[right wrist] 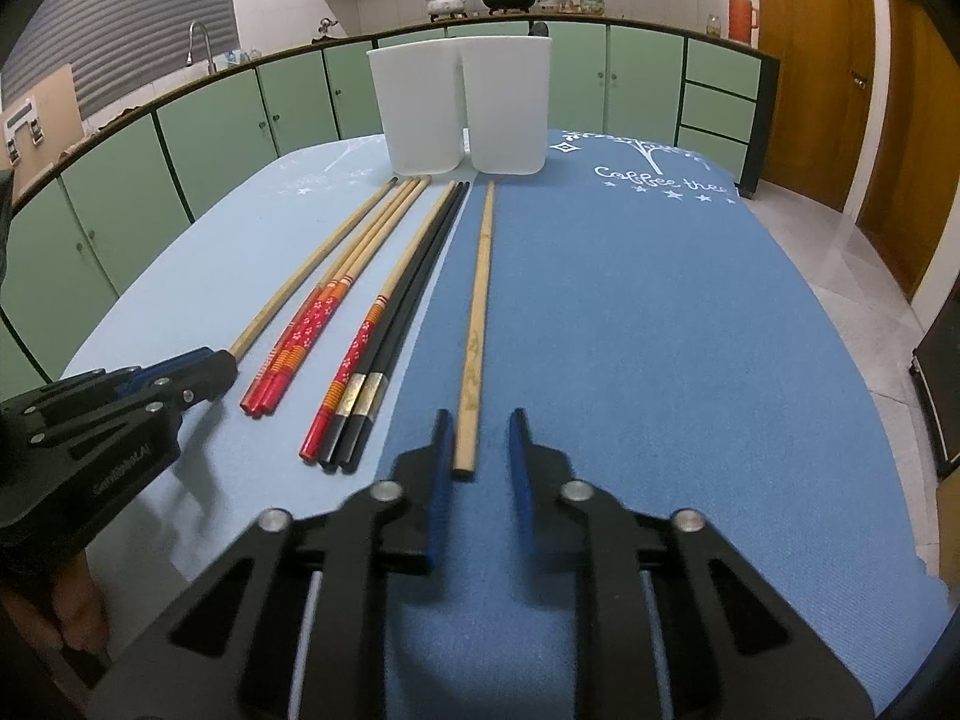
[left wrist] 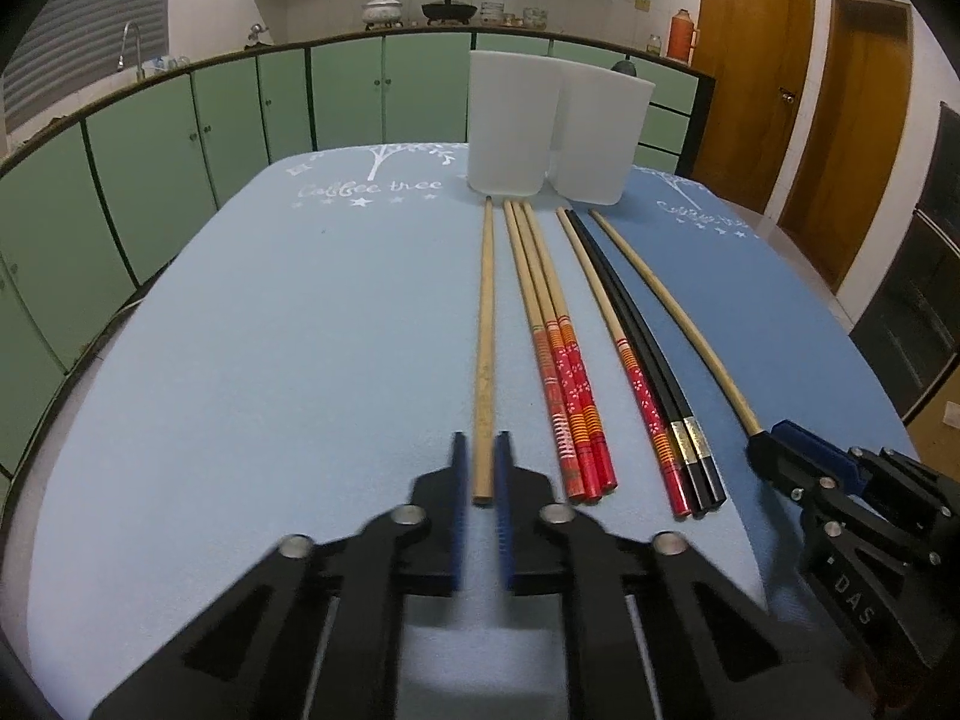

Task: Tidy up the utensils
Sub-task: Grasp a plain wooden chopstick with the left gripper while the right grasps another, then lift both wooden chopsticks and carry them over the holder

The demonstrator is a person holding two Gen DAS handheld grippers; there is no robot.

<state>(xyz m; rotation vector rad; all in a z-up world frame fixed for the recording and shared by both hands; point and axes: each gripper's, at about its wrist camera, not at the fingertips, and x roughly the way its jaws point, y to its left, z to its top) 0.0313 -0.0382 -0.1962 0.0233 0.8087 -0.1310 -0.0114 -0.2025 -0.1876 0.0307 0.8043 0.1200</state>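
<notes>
Several chopsticks lie side by side on the blue mats, tips toward two white containers [left wrist: 510, 120] [right wrist: 462, 105]. My left gripper [left wrist: 482, 447] is open, its fingers either side of the near end of a plain bamboo chopstick [left wrist: 485, 336]. My right gripper [right wrist: 480, 423] is open around the near end of another plain bamboo chopstick [right wrist: 478, 312]. Between them lie three red-handled chopsticks [left wrist: 564, 384] [right wrist: 300, 336], then one red-handled [left wrist: 636, 378] and two black chopsticks [left wrist: 654, 372] [right wrist: 396, 324]. Each gripper shows in the other's view: the right gripper [left wrist: 774, 444], the left gripper [right wrist: 210, 366].
The table carries a light blue mat [left wrist: 270, 330] on the left and a darker blue mat [right wrist: 660, 312] on the right. Green kitchen cabinets [left wrist: 180, 138] curve behind the table. Wooden doors [left wrist: 756, 60] stand at the right.
</notes>
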